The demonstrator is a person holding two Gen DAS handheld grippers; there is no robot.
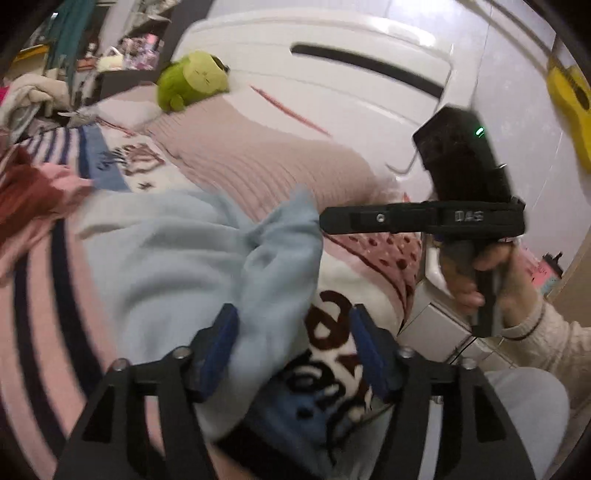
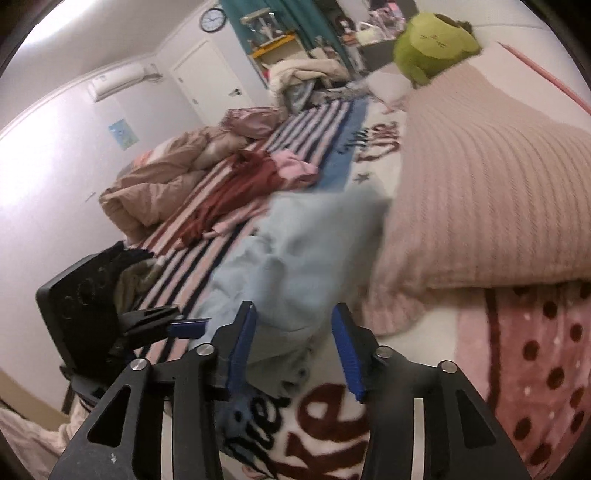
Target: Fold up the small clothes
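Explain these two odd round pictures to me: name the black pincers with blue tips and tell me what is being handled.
A person holds one hand-held gripper in each hand; a fisheye camera on each looks along its fingers. One picture is from the left gripper, the other from the right gripper. Each also catches the other tool at its edge. Both look down at a bed with a striped blanket, a pink pillow, a green plush toy and a heap of red and pink clothes. The light blue garment lies crumpled in front. Both pairs of jaws stand open, gripping nothing.

White walls carry a round clock (image 2: 213, 19) and an air conditioner (image 2: 123, 78) beside a white door (image 2: 207, 79).
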